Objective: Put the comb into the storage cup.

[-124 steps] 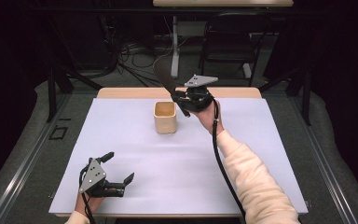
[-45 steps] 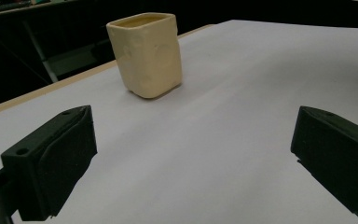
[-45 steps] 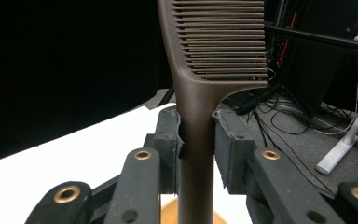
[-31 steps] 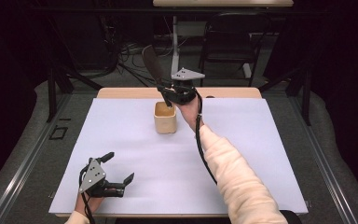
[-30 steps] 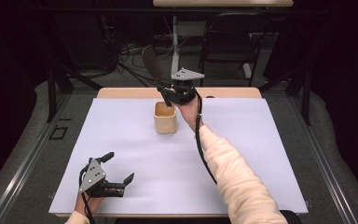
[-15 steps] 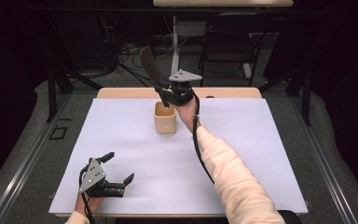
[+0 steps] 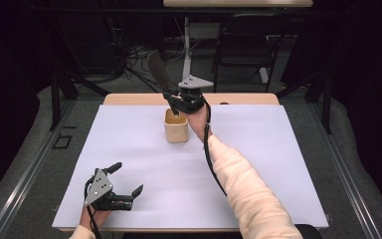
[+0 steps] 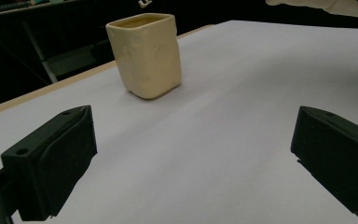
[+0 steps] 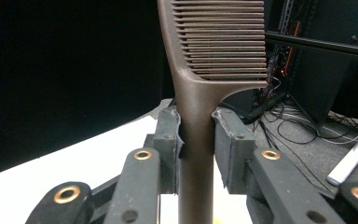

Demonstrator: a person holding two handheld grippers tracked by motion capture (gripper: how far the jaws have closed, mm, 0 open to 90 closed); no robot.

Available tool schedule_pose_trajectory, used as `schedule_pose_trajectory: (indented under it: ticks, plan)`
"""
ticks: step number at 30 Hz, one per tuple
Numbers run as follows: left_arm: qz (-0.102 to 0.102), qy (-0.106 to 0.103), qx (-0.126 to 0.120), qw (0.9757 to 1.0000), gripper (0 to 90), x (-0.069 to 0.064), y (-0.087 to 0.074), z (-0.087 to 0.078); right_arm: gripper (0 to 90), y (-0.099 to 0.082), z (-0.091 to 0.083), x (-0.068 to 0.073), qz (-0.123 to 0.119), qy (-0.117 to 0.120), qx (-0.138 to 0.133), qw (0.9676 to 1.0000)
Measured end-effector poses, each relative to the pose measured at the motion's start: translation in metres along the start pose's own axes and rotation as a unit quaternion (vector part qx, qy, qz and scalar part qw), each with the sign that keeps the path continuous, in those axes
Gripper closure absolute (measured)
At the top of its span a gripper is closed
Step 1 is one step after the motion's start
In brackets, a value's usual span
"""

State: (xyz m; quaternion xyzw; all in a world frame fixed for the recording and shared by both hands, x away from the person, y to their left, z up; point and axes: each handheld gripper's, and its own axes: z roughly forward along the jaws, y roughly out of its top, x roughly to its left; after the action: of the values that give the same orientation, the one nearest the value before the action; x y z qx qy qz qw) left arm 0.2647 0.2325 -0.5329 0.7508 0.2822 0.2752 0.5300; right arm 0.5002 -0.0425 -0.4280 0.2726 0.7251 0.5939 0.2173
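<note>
White table (image 7: 258,149); right tongs (image 9: 196,135) clamp comb (image 9: 214,42) handle above cup (image 7: 176,126).

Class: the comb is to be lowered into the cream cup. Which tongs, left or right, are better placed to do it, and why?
Right. The right tongs already clamp the comb by its handle directly above the cup. The left tongs sit open and empty at the table's near edge.

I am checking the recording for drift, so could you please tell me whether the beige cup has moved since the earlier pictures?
No. The beige cup stands at the same spot on the white table cover, just short of the wooden far edge.
</note>
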Motion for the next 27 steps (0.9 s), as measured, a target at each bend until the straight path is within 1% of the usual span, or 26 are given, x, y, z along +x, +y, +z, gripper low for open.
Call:
schedule_pose_trajectory:
  ticks: [6, 17, 27]
  plan:
    - [0.0, 0.0, 0.001, 1.0, 0.2, 0.0, 0.0, 0.0, 72.3, -0.002, 0.002, 0.0, -0.001, 0.006, 0.002, 1.0]
    - [-0.001, -0.001, 0.0, 1.0, 0.2, 0.0, 0.0, 0.0, 72.2, -0.007, 0.005, -0.001, -0.005, 0.004, 0.002, 1.0]
    - [-0.002, -0.001, 0.0, 1.0, 0.2, 0.0, 0.0, 0.0, 72.2, -0.015, 0.008, -0.001, -0.008, 0.005, 0.014, 0.9999]
